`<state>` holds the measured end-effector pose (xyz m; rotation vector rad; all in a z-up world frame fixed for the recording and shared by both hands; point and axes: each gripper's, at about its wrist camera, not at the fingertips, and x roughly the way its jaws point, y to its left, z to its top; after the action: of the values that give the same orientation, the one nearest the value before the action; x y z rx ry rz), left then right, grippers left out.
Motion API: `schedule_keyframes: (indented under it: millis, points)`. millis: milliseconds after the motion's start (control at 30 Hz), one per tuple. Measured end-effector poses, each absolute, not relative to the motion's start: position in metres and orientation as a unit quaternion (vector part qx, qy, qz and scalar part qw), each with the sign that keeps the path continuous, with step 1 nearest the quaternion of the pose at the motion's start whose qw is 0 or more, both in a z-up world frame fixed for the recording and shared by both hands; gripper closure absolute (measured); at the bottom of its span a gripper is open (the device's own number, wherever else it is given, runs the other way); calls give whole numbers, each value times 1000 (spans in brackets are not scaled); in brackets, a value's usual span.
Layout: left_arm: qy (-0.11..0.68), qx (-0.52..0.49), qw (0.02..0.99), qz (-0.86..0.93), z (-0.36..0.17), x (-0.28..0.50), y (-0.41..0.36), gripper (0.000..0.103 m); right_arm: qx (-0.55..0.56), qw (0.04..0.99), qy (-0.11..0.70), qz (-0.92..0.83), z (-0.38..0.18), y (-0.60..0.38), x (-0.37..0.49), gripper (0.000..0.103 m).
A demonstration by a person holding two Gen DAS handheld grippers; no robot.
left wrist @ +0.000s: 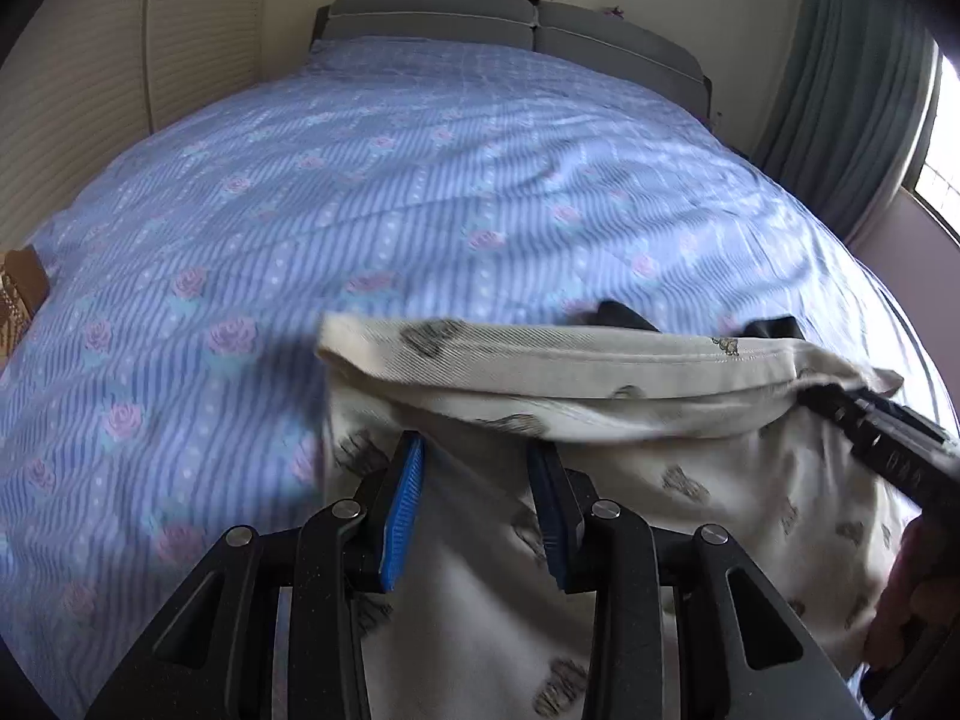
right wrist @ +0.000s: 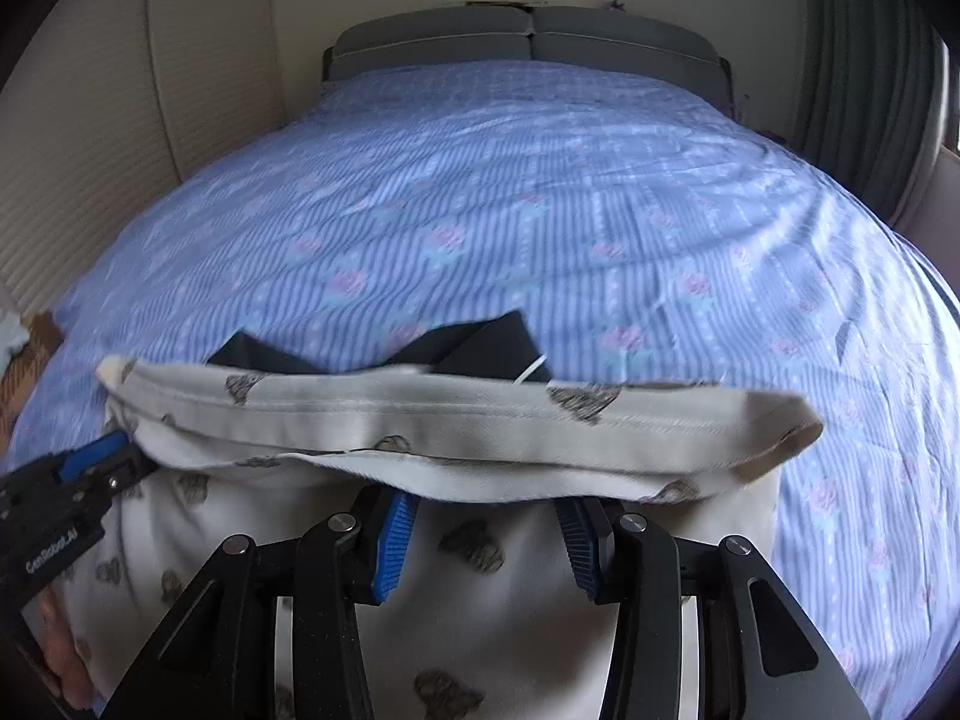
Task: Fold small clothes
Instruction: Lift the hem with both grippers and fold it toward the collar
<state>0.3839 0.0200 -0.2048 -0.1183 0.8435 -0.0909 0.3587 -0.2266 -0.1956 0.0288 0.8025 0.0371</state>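
A cream garment (left wrist: 690, 480) printed with small grey motifs lies at the near edge of the bed (left wrist: 372, 192), which carries a blue striped sheet with pink roses. The garment's hemmed edge is turned up and back toward the cameras, making a raised band across both wrist views.

The left gripper (left wrist: 474, 450) sits over the cloth with its jaws parted, blue pads (left wrist: 403, 504) on either side of a flat stretch of fabric; the fingertips run under the folded band, so whether they pinch any cloth there is hard to say, but the gap reads as released. The right gripper (right wrist: 489, 501) is likewise spread apart, its tips tucked beneath the overhanging hem. Each gripper shows in the other's view, at the opposite end of the band.

Just beyond the garment, a dark folded piece of clothing (right wrist: 480, 342) pokes up from behind the hem, touching or nearly touching it. Farther off, a grey padded headboard (left wrist: 516, 30) closes the far edge of the bed. Ribbed cream panels (left wrist: 78, 120) line the left side, and a grey-green curtain (left wrist: 852, 84) hangs beside a bright window (left wrist: 942, 168) at the right. A brown patterned object (left wrist: 21, 288) sits at the bed's left edge.
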Motion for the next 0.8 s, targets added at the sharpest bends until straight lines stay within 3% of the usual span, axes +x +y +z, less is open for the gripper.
schedule_keyframes:
  millis: [333,400,800]
  points:
    - [397,-78,913,-56,-193,384,39,66,39,922,385,31,-178,-236,345,58]
    - [402,-71,910,-66,-195,390,33,61,33,919,390,47,-181,-230,342,58]
    - [398,-69,914,-18,-187,442,58,62,61,905,421,8,-199,-254,373,58]
